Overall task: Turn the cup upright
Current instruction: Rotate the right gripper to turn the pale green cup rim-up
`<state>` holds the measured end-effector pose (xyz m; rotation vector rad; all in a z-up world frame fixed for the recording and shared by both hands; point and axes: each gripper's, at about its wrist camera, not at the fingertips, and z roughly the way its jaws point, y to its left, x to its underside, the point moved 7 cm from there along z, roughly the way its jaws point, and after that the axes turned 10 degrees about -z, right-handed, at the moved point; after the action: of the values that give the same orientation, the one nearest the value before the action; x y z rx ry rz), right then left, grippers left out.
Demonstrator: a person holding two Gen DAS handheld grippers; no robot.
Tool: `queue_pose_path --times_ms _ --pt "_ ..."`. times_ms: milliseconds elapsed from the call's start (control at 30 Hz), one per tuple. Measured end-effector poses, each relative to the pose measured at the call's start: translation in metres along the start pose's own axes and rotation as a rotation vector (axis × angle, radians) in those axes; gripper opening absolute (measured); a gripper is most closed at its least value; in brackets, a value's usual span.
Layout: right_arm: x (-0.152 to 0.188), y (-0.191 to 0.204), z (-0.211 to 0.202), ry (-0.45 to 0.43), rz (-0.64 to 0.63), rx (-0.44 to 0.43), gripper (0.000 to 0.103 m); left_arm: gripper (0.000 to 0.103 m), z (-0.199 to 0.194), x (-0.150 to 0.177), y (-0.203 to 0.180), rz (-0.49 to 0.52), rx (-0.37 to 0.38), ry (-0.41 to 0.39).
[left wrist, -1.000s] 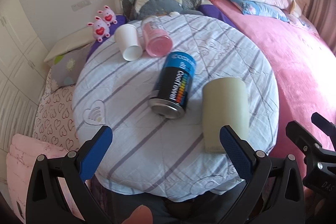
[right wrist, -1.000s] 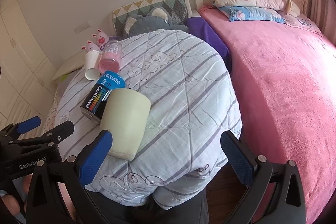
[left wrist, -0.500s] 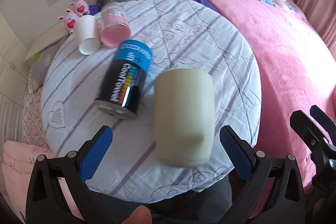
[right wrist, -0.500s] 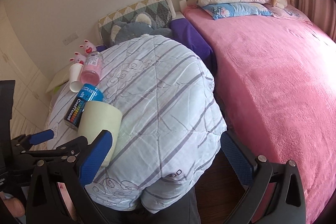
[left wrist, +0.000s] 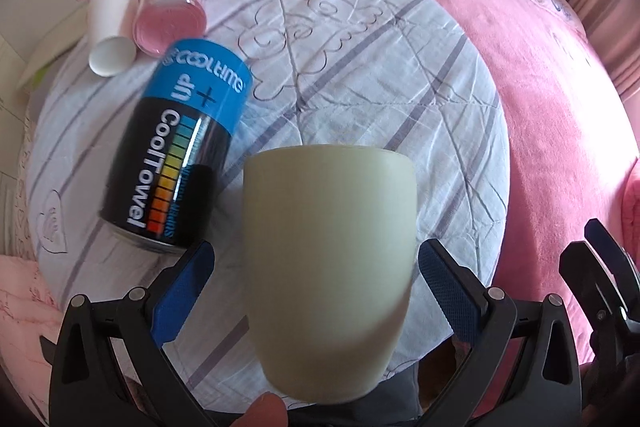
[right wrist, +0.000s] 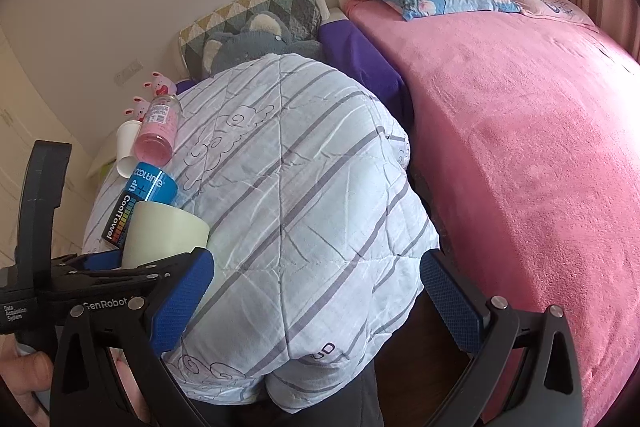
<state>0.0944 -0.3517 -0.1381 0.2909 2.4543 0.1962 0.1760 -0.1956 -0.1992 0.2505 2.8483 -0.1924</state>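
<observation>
A pale cream cup point(left wrist: 328, 251) lies on its side on the striped quilt-covered table point(left wrist: 360, 67), its rounded base toward me. My left gripper point(left wrist: 316, 287) is open with a blue pad on each side of the cup's lower half, not touching it. The cup also shows in the right wrist view point(right wrist: 166, 233), between the left gripper's fingers. My right gripper point(right wrist: 316, 291) is open and empty, over the table's near right edge.
A black and blue CoolTowel can point(left wrist: 180, 155) lies just left of the cup. A pink bottle point(left wrist: 172, 11) and a white paper cup point(left wrist: 110, 27) lie at the far left. A pink bed point(right wrist: 520, 147) borders the table on the right.
My left gripper has moved forward and right until its open fingers straddle the cream cup. The right gripper has drifted slightly; the cup has not moved.
</observation>
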Motion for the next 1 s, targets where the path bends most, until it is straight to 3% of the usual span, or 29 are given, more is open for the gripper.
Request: queue_pose_path --times_ms 200,367,600,700,900,1000 --pt "-0.001 -0.001 0.007 0.012 0.004 0.001 0.103 0.103 0.007 0.003 0.004 -0.029 0.029 0.023" --pt "0.0 0.001 0.009 0.019 0.004 0.002 0.103 0.08 0.012 0.006 0.004 -0.049 0.098 0.04" --pt "0.0 0.003 0.005 0.015 -0.002 0.011 0.103 0.079 0.004 0.008 -0.001 -0.015 0.123 -0.002" --pt "0.001 0.001 0.003 0.012 0.002 0.014 0.103 0.079 -0.008 0.005 -0.006 0.022 0.144 -0.067" --pt "0.002 0.003 -0.003 0.003 0.0 0.021 0.103 0.079 -0.042 -0.001 -0.017 0.099 0.123 -0.372" --pt "0.005 0.003 -0.006 0.005 -0.004 0.026 0.103 0.079 -0.042 0.002 -0.009 0.099 0.139 -0.468"
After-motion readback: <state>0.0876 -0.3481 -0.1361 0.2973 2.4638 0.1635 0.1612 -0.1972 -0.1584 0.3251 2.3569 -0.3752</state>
